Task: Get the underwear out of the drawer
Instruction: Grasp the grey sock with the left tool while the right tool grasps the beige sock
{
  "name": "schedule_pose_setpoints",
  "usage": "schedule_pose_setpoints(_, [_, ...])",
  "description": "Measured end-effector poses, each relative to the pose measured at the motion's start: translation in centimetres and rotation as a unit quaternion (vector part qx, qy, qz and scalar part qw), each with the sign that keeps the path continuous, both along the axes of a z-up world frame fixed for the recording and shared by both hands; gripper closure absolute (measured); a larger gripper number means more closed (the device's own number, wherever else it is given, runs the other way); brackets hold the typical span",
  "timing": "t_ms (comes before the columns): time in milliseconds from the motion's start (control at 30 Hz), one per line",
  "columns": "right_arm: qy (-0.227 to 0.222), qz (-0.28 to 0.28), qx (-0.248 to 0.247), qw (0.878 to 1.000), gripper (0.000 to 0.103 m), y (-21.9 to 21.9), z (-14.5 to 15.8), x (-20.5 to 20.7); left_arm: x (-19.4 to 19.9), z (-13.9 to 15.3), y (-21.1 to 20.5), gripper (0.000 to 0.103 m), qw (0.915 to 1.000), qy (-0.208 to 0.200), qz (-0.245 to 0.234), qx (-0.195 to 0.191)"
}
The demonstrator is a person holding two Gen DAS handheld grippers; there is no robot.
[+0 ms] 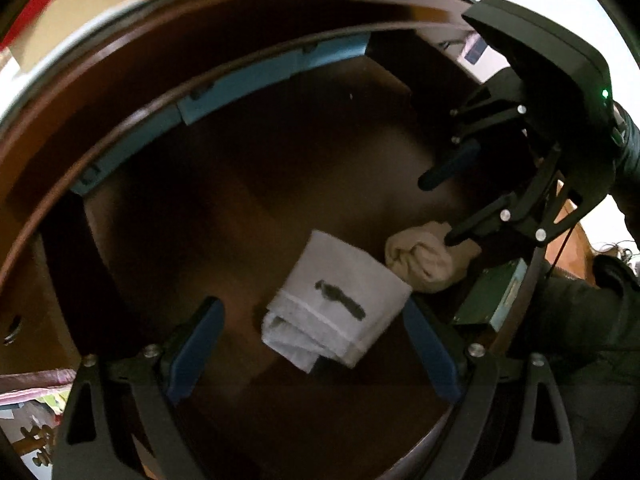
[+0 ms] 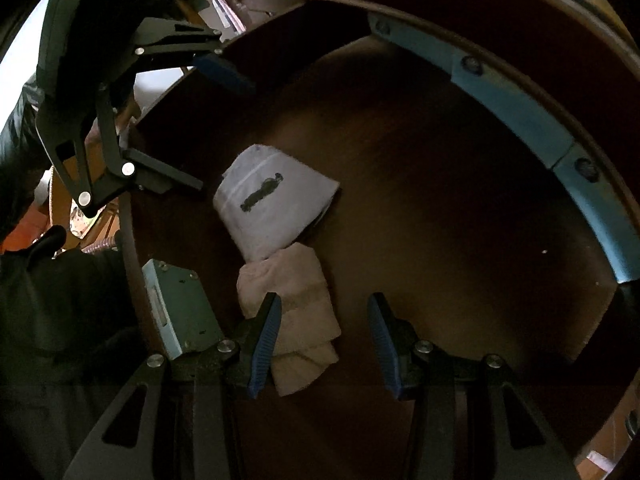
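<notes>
Pointing steeply down into an open dark-brown drawer (image 1: 280, 160), both grippers are hanging over two folded pieces of underwear lying on the drawer floor. The left gripper (image 1: 316, 344) is standing with its blue-padded jaws spread wide, and the white folded underwear (image 1: 340, 300), marked with a dark smudge, is lying between them without either pad pressing on it. The beige folded underwear (image 2: 296, 312) is lying touching the white piece, close to the drawer's near wall where a pale blue-green metal bracket (image 2: 180, 312) is sitting. The right gripper (image 2: 324, 340) is standing partly open, its left pad overlapping the edge of the beige piece, while the other pad is standing clear over bare wood; nothing is being gripped. A light blue strip (image 2: 520, 92) is running along the drawer's far wall.
</notes>
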State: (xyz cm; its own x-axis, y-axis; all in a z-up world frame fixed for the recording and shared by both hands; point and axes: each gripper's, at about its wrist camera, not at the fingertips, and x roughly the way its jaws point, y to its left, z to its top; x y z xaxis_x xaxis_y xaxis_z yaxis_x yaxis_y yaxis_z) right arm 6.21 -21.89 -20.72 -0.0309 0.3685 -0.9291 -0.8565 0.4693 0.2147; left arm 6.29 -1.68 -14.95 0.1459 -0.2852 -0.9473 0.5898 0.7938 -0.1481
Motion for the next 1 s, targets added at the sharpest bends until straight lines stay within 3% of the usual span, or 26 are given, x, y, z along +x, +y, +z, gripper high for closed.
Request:
schedule_pose_setpoints(400, [0.055,0.012,0.004,0.998,0.055,1.1,-1.5,0.2,0.8,-1.5,-1.3,0.011,0.9985,0.048,-0.025,-0.003])
schedule_pose_setpoints(733, [0.120,0.001,0.018,0.993,0.056,1.3,-2.5,0.7,1.2,-2.6,-1.2,0.011,0.9981,0.057,-0.023,-0.001])
schedule_pose_setpoints(867, [0.120,0.009,0.019,0.992,0.075,1.4,-2.2,0.1,1.4,-2.9,-1.4,0.011,0.9980,0.059,-0.022,0.002])
schedule_pose_setpoints(1000, [0.103,0.005,0.021,0.994,0.082,1.1,-1.6,-0.6,1.6,-3.2,-1.9,0.011,0.9977,0.063,-0.025,0.003])
